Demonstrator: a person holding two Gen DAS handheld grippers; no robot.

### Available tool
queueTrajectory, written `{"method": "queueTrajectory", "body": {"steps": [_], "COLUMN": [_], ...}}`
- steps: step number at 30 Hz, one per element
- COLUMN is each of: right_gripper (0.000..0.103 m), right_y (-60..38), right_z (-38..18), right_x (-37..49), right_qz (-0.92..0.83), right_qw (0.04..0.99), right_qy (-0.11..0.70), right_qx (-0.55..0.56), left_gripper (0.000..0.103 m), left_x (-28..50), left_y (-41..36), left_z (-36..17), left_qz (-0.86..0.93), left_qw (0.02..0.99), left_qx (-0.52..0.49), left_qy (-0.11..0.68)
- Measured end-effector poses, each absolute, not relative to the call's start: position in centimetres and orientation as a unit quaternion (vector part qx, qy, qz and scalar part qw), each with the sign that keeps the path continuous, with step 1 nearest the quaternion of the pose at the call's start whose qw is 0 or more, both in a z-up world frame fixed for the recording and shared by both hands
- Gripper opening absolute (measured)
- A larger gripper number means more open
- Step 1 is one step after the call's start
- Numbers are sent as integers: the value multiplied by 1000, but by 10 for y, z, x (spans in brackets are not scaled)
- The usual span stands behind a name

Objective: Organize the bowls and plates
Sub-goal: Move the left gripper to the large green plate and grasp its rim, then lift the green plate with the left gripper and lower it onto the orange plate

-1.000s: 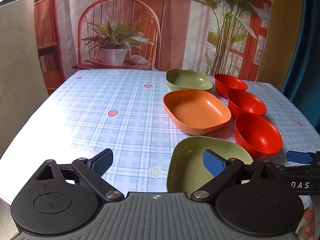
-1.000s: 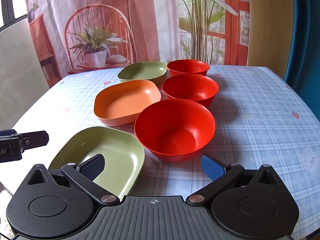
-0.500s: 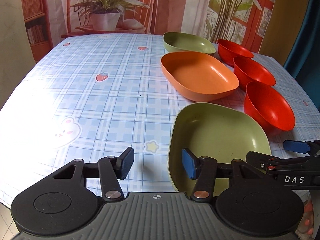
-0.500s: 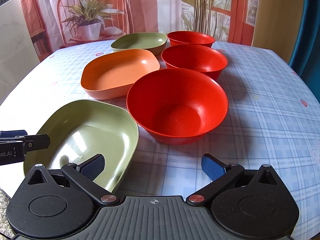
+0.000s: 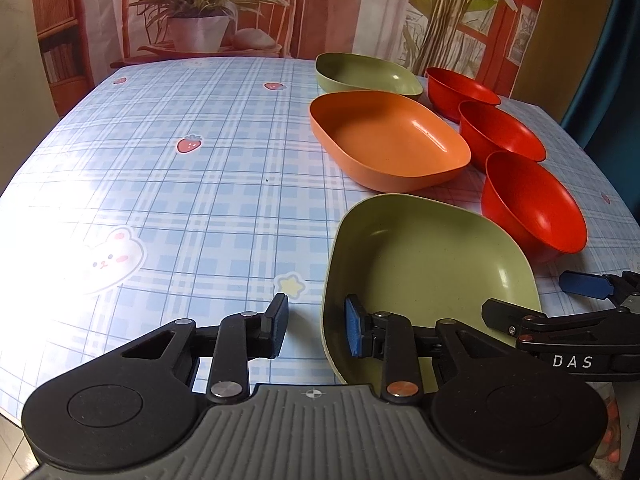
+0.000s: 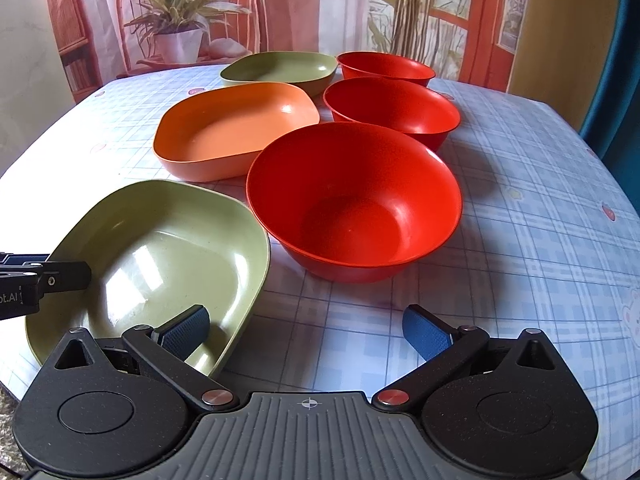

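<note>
A near green plate (image 5: pixel 432 264) lies at the table's front edge, also in the right wrist view (image 6: pixel 160 248). My left gripper (image 5: pixel 314 326) straddles its left rim, one pad inside, one outside, with a narrow gap still showing. An orange plate (image 5: pixel 384 136) and a far green plate (image 5: pixel 364 72) lie behind it. Three red bowls (image 6: pixel 352 200) (image 6: pixel 392 108) (image 6: pixel 384 66) stand in a row to the right. My right gripper (image 6: pixel 308 330) is open wide, its left finger over the near green plate's right part, the nearest red bowl just ahead.
The table (image 5: pixel 180 184) has a blue checked cloth. Its front edge lies just under both grippers. A printed backdrop (image 5: pixel 200 8) with a chair and plants hangs behind. A blue curtain (image 6: pixel 616 80) hangs at the right.
My left gripper has moved forward and down and narrowed its jaws around the near green plate's left rim. My right gripper has moved closer to the nearest red bowl and stays wide open.
</note>
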State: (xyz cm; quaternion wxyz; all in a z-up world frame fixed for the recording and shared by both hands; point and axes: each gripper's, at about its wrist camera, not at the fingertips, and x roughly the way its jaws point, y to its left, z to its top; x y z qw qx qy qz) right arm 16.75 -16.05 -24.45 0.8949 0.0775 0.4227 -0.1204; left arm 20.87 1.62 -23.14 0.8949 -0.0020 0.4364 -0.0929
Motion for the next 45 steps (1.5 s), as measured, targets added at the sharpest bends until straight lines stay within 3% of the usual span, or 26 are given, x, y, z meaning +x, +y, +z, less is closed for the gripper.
{"method": "queueTrajectory", "body": {"steps": [11, 13, 16, 30, 33, 35, 38, 40, 45], "right_gripper": [103, 103, 103, 102, 83, 60, 38, 29, 27], "right_y": [-161, -161, -161, -161, -157, -156, -154, -152, -150], "right_z": [-245, -245, -245, -240, -234, -231, -227, -226, -222], "right_x": [168, 167, 168, 176, 175, 174, 173, 173, 172], "right_qz": [-119, -120, -119, -98, -79, -68, -46, -29, -27], "right_qw": [896, 897, 895, 879, 884, 886, 885, 884, 883], "right_qy": [422, 419, 422, 461, 454, 454, 455, 457, 457], "right_qx": [76, 78, 79, 74, 71, 73, 86, 97, 100], "left_gripper": [31, 21, 17, 14, 14, 13, 13, 11, 11], "left_x": [209, 210, 210, 210, 209, 208, 207, 207, 203], "left_y": [15, 16, 13, 16, 15, 14, 14, 14, 16], "left_z": [-232, -232, -232, -232, -232, -231, -229, -228, -223], "left_qz": [-100, -108, -115, -118, -120, -122, -125, -128, -127], "left_qw": [893, 891, 890, 887, 886, 887, 888, 888, 892], "left_qx": [2, -5, -4, -14, -15, -11, -9, -8, -5], "left_qy": [439, 440, 441, 445, 447, 446, 443, 441, 434]}}
